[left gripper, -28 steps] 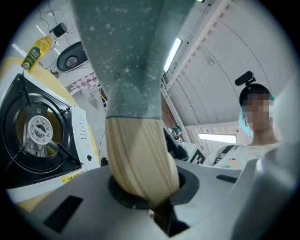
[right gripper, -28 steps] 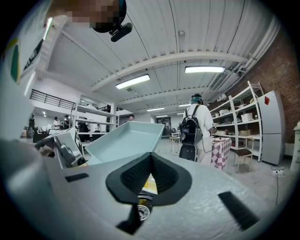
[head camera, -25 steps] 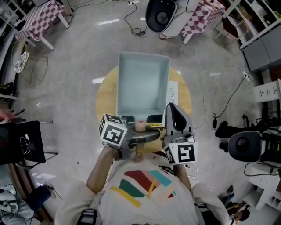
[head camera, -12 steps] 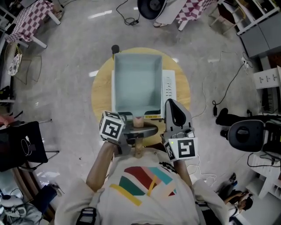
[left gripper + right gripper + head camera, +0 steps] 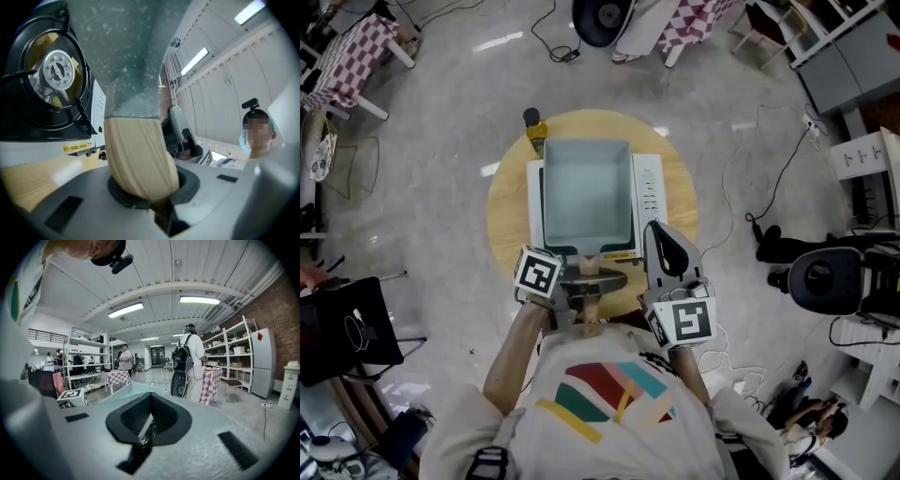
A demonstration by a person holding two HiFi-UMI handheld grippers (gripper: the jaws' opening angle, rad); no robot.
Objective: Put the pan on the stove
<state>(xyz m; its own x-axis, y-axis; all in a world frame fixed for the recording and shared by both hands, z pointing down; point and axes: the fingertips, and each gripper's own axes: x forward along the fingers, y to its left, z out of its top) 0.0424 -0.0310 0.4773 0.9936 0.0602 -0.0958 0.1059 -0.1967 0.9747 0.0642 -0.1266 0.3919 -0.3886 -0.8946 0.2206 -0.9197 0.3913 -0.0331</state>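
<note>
A square pale blue-green pan (image 5: pixel 586 202) lies over the white stove (image 5: pixel 650 192) on the round wooden table (image 5: pixel 511 202). Its light wooden handle (image 5: pixel 590 265) points toward me. My left gripper (image 5: pixel 584 283) is shut on that handle. In the left gripper view the handle (image 5: pixel 138 159) runs out between the jaws, with the pan's speckled underside (image 5: pixel 126 56) beside the black burner (image 5: pixel 56 75). I cannot tell whether the pan touches the burner. My right gripper (image 5: pixel 661 239) stands just right of the handle, shut and empty (image 5: pixel 145 427), with its tip near the stove's front right corner.
A yellow and black bottle (image 5: pixel 532 127) stands at the table's far left edge. A black chair (image 5: pixel 342 323) is on the floor to my left. Cables and checkered tables (image 5: pixel 342 66) lie farther off. A person with a backpack (image 5: pixel 190 357) stands beyond the table.
The pan, held by my left gripper, now sits centred over the stove, whose white body shows on both sides. The right gripper has kept its place beside the handle.
</note>
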